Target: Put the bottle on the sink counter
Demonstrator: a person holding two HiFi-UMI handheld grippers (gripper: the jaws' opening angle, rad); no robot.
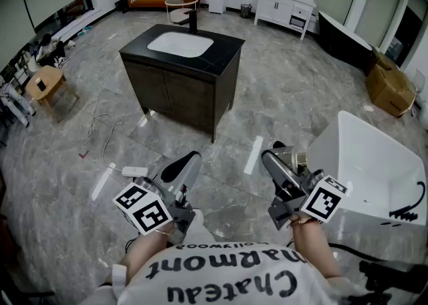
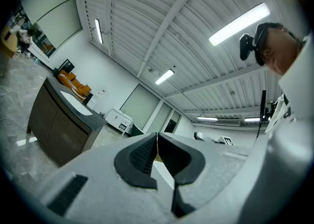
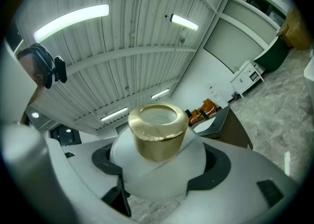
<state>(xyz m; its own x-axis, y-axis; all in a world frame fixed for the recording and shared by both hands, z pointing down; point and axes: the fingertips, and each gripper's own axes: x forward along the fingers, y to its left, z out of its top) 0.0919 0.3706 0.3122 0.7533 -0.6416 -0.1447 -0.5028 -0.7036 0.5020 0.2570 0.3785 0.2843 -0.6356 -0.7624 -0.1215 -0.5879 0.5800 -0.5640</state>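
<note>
Between the jaws of the right gripper (image 3: pixel 159 169) sits the bottle (image 3: pixel 164 181). The jaws are spread wide and clamped on its white body, with the gold cap (image 3: pixel 157 132) up. The sink counter (image 1: pixel 224 53) is well apart from it, ahead across the floor (image 1: pixel 281 96) and a bit to the left in the head view, so I'd guess a walk comes first. The left gripper (image 2: pixel 157 152) is on the nearer side, but its jaws are pressed together on nothing.

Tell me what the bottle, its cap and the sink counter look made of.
The bottle: matte white body, plastic or frosted glass, unclear which. The cap: shiny gold with highlights, metal or plated plastic. The counter: smooth black top, likely stone; white basin looks ceramic.
</note>
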